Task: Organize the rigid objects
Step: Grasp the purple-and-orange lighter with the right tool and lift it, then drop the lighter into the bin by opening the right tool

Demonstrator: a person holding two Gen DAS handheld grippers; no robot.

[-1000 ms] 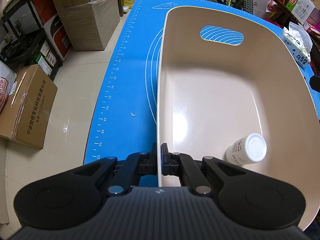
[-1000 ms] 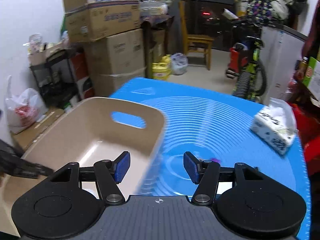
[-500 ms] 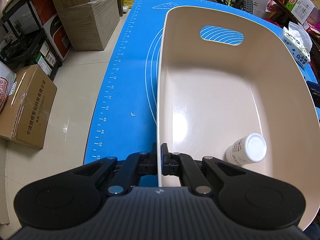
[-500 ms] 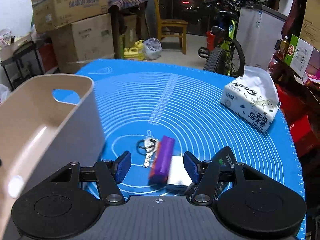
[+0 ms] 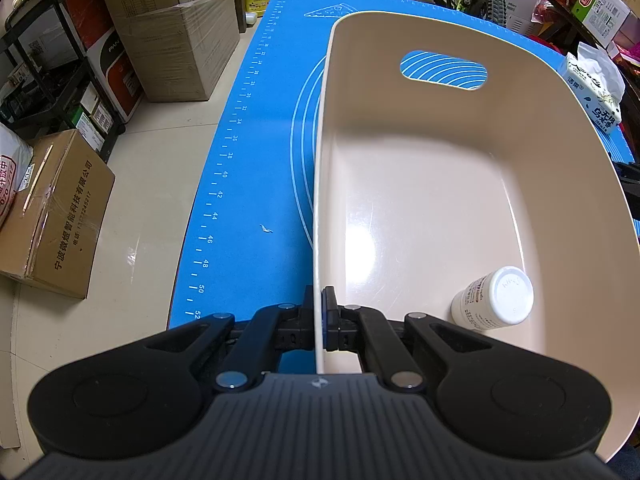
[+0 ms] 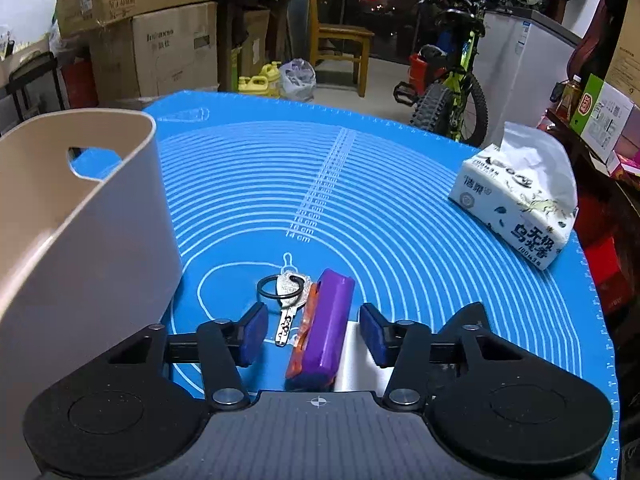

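My left gripper (image 5: 319,312) is shut on the near-left rim of a beige plastic basket (image 5: 440,184). A white pill bottle (image 5: 494,300) lies inside the basket at its near right. In the right wrist view the basket (image 6: 80,216) stands at the left. My right gripper (image 6: 314,330) is open and low over the blue mat (image 6: 360,200). Between its fingers lie a purple and orange bar (image 6: 322,332), a silver key on a ring (image 6: 288,300) and a flat silver-white object (image 6: 358,360), partly hidden.
A tissue pack (image 6: 516,204) sits on the mat at the right; it also shows in the left wrist view (image 5: 592,88). Cardboard boxes (image 5: 52,212) and a rack stand on the floor left of the table. A bicycle (image 6: 448,80) stands beyond the far edge.
My right gripper swung right from the basket and moved down over the key and purple bar, which now lie between its open fingers. The left gripper and basket have not moved.
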